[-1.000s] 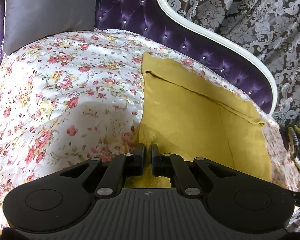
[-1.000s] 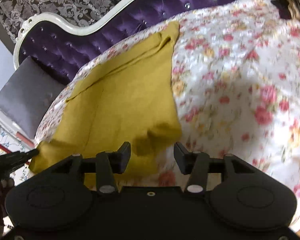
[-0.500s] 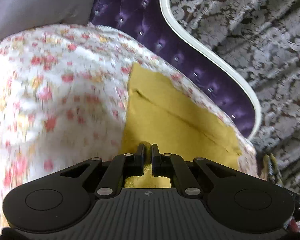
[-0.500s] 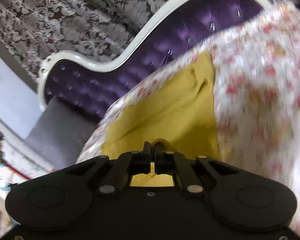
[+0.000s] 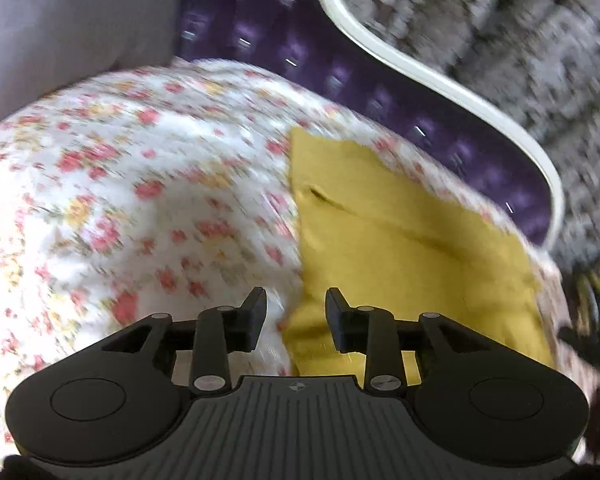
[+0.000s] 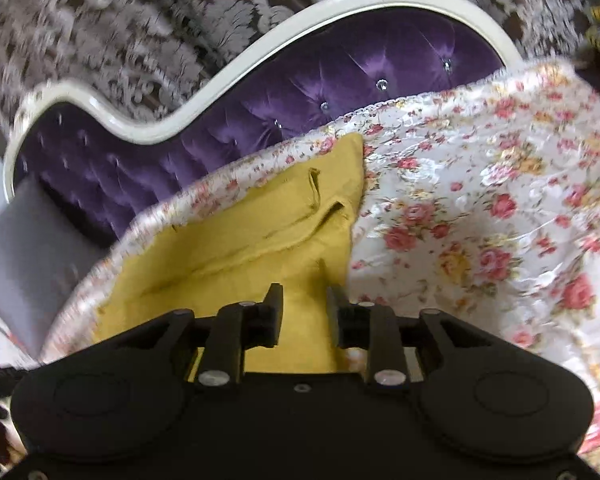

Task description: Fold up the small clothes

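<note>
The mustard-yellow folded knit garment (image 5: 400, 248) lies on the floral-printed white bedspread (image 5: 132, 184), near its far edge. Behind both stands the purple tufted white-framed headboard (image 6: 300, 92), with a grey cushion (image 5: 68, 20) at its left.

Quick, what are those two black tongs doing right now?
Left tongs: open, holding nothing, over the mustard-yellow knit garment.
Right tongs: open, empty.

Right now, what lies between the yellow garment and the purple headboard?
A strip of the floral bedspread separates the yellow garment from the purple headboard; the right wrist view shows it clearly.
</note>
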